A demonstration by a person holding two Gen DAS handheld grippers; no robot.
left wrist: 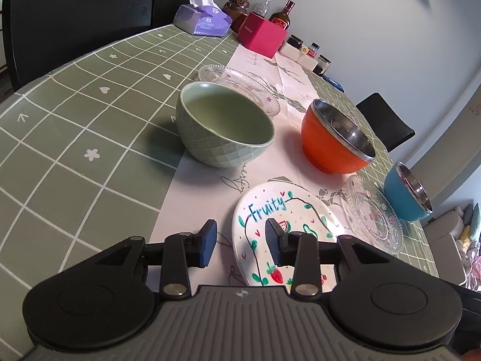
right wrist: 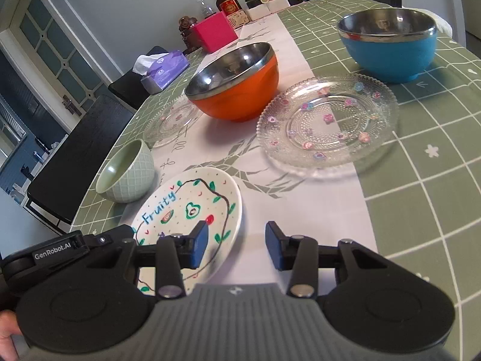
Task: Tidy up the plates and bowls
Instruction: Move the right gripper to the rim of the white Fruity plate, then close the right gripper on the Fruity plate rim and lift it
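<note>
Straddling opposite rims of the painted plate (left wrist: 285, 228), both tools hang with their jaws partly apart and nothing clamped. The left gripper (left wrist: 240, 242) has one blue pad over the plate's face and the other over the white runner (left wrist: 186, 198) beside it; the right gripper (right wrist: 236, 245) mirrors this on the plate's other side. No pad visibly presses the rim.

The painted plate lies on the runner nearest the table's near edge. It looks like glazed ceramic: stiff, smooth, probably slippery and chip-prone, moderately heavy. Its shallow upturned rim is the only purchase, so I judge a pinch across the rim, one pad above and one below, the sensible hold.

Beyond it, the green bowl (left wrist: 225, 126) is thick ceramic with a quilted outer wall, likely heavy; its wall gives a firm grip. The orange bowl (left wrist: 333, 141) and the blue bowl (right wrist: 390, 48), towards the table's right side, have steel liners, so are probably light and tough. The near glass plate (right wrist: 327, 126) and the far glass plate (left wrist: 240, 85) are pressed, beaded and scalloped: brittle, best nested gently.
</note>
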